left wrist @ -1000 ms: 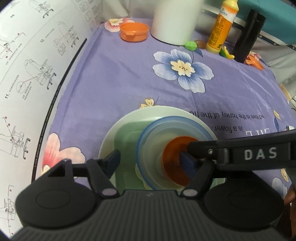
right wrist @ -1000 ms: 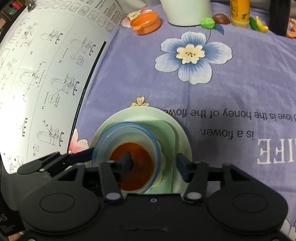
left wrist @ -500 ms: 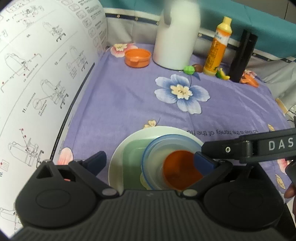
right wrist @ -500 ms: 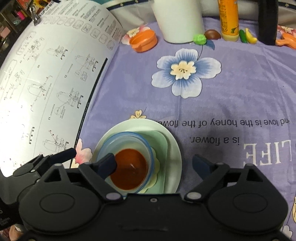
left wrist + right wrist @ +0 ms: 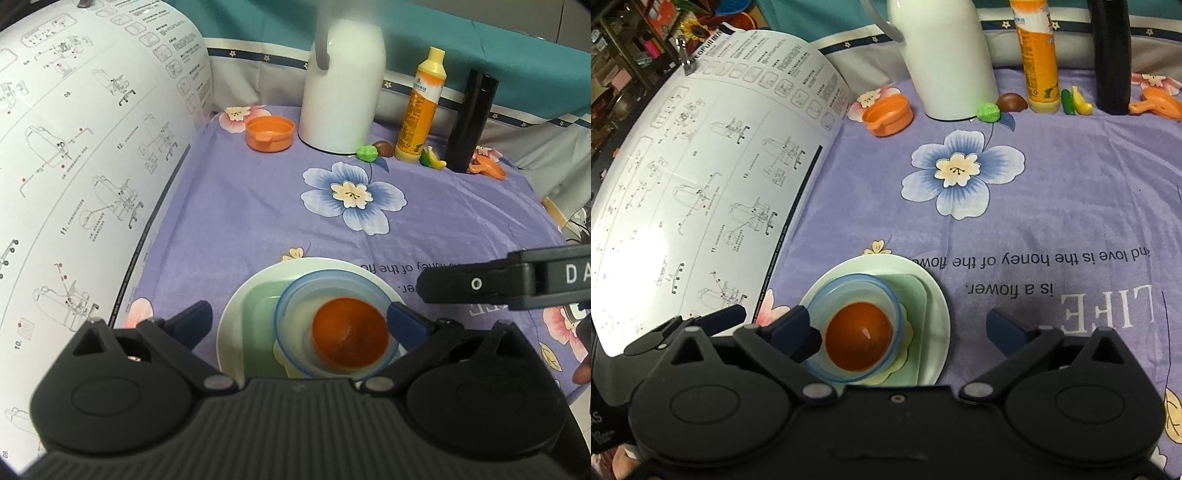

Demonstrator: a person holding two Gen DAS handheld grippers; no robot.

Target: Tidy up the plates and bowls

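A stack stands near the front of the purple flowered cloth: a white round plate (image 5: 236, 314), a green square plate (image 5: 262, 317), a pale yellow dish (image 5: 905, 354), a blue-rimmed clear bowl (image 5: 295, 299) and an orange bowl (image 5: 349, 336) nested inside. My left gripper (image 5: 297, 317) hangs above the stack, open, touching nothing. My right gripper (image 5: 897, 325) is also over it, jaws opening wide, pads clear of the blue-rimmed bowl (image 5: 849, 286) and orange bowl (image 5: 858, 341). One finger of the right gripper (image 5: 517, 284) crosses the left wrist view.
A large curled instruction sheet (image 5: 74, 184) rises along the left. At the back stand a small orange bowl (image 5: 270, 133), a white jug (image 5: 340, 92), a yellow bottle (image 5: 421, 110), a black bottle (image 5: 471, 122) and small toy foods (image 5: 367, 153).
Both grippers opened wide, let go of the bowls and rose back from the stack, which looks smaller and farther off. The nested bowls stay on the plates.
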